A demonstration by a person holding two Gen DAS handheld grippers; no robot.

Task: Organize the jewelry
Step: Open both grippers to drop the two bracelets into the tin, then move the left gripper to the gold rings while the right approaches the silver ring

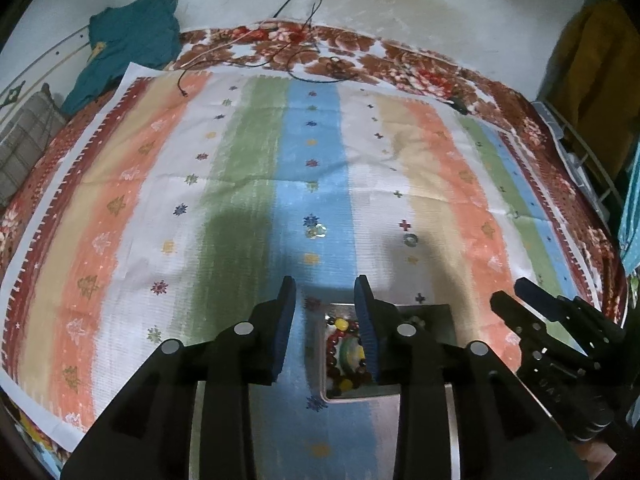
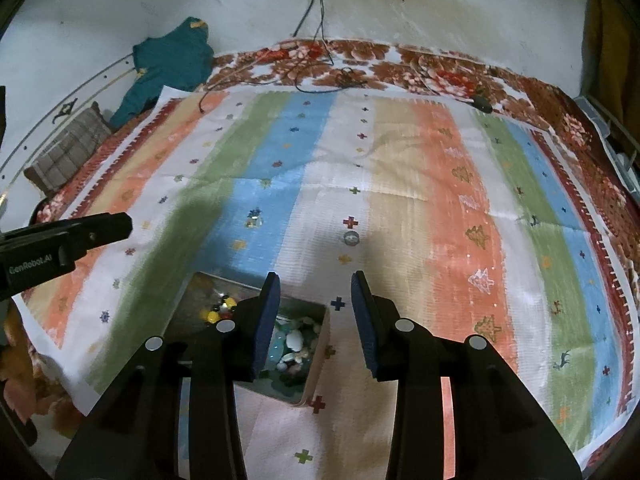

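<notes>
A metal box (image 1: 424,316) (image 2: 320,360) sits on the striped cloth near me, holding bead bracelets (image 1: 344,356) and pale stones (image 2: 294,344). Two small shiny jewelry pieces lie loose on the cloth beyond it: one on the blue stripe (image 1: 316,231) (image 2: 254,222), one on the white stripe (image 1: 410,240) (image 2: 351,237). My left gripper (image 1: 326,288) is open and empty, hovering over the box's left part. My right gripper (image 2: 316,284) is open and empty above the box's far right corner; it also shows in the left wrist view (image 1: 516,296).
The striped cloth (image 1: 240,184) covers a floral bedspread (image 1: 400,68). A teal garment (image 1: 132,40) and a grey pillow (image 1: 24,140) lie at the far left. Cables (image 1: 304,56) trail from the wall onto the bed's far edge.
</notes>
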